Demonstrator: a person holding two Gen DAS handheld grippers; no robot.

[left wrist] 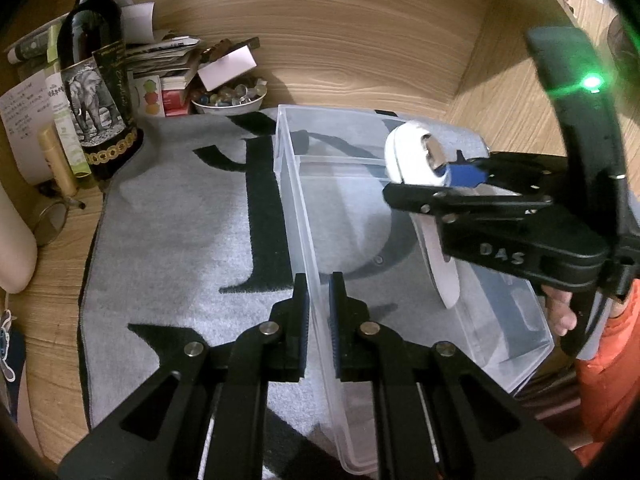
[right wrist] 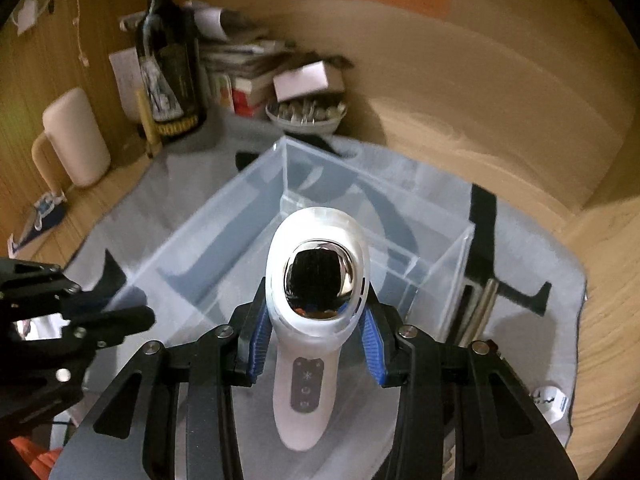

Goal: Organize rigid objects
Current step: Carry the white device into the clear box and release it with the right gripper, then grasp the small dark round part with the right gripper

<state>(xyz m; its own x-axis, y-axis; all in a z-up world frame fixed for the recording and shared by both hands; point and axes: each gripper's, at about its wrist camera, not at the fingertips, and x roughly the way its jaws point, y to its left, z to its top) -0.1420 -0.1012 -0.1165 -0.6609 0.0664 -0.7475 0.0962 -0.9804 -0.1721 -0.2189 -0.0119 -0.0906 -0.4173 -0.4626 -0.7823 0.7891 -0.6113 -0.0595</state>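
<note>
Closed on the clear bin's [left wrist: 400, 280] near wall, left gripper [left wrist: 318, 312] works over a grey mat [left wrist: 180, 240] on the wooden surface [left wrist: 360, 40], while right gripper [right wrist: 316, 344] clamps a white handheld device [right wrist: 312, 312] above the bin, clutter at far left.

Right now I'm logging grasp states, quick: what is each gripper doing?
Left gripper: shut on the near wall of the clear plastic storage bin.
Right gripper: shut on the white handheld device with a chrome face.

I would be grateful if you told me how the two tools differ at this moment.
The left tool straddles the clear bin's wall, pads either side of it; the right tool is shut on the white handheld device. The left sits at the rim; the right hangs above the bin. Both have black arms and blue pads.
</note>
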